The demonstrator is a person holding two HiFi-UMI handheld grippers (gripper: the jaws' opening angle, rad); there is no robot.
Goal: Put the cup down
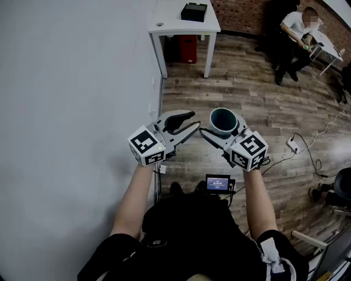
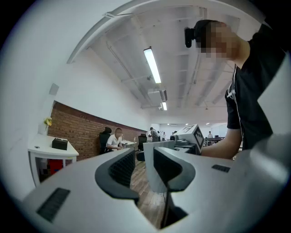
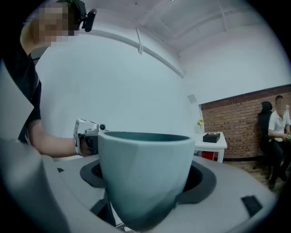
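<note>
Two big surfaces frame the scene: a plain grey wall (image 1: 71, 82) on the person's left and a floor of brown wooden planks (image 1: 263, 99) spreading out ahead. A white square-topped table (image 1: 175, 24) stands against that wall, well apart from the hands, with a small black box (image 1: 194, 11) on it.

Nearer in, the person holds both tools out at waist height over the bare planks. The left gripper (image 1: 194, 121) is empty, its jaws only a narrow gap apart with nothing between them.

The right gripper (image 1: 220, 129) carries the teal rounded ceramic cup (image 3: 145, 173). The dark pads press on its lower wall from either side. It sits upright, mouth up, with its rim standing clear above the jaws.

From where I stand, this looks like the carrying stage. The cup hangs in the air above the floor and has not been set down. The next move needs a surface under its base, and the white table is the only raised one I can see. The cup should be lowered level until the base rests, and only then should the jaws spread.
</note>
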